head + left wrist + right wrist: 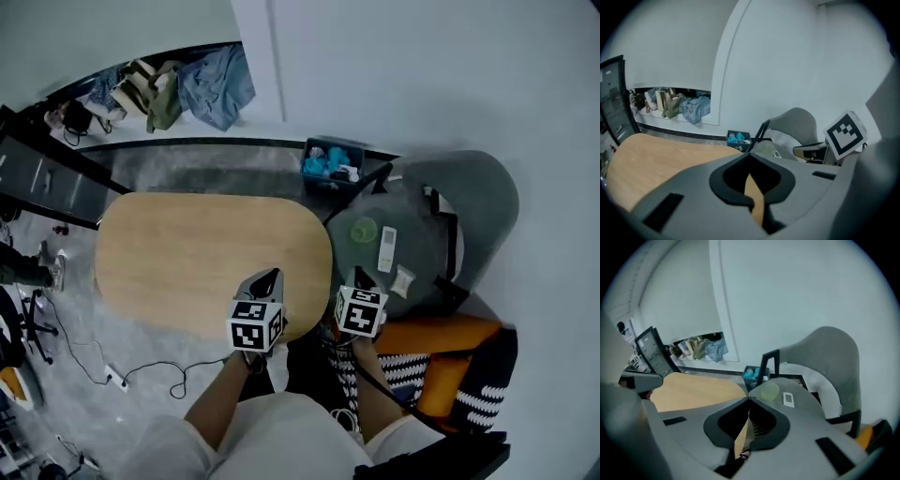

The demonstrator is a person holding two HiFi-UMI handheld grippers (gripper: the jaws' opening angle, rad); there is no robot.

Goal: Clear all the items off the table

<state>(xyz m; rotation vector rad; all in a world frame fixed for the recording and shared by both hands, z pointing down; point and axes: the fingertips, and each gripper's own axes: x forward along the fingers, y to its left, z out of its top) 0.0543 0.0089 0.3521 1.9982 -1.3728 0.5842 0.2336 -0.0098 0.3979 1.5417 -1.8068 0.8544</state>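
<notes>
Judged from the layout, the clearing step was complete. The bench (187, 253), an oval top of pale, matt wood grain with rounded ends, carried nothing in any view.

The task's items lay off it, on the seat of the grey fabric-covered armchair (487, 202) just right of the bench:
- a pale green round disc (364, 230);
- a white rectangular remote (387, 248) just beside the disc, probably smooth hard plastic;
- a small pale flat packet (403, 280) nearer to you, which was too small to identify.

You held the left gripper (270, 277) over the near edge of the bench. You held the right gripper (360, 275) over the gap between bench and armchair.

The left fingers (693, 197) were fully closed, tips meeting, with nothing between them. The right fingers (693, 437) were the same.

The next move probably called for no further pick. You needed only to check the bench top and edges for anything left over.

A dark bin (328, 164) with blue contents stood beyond the far right corner of the bench.
</notes>
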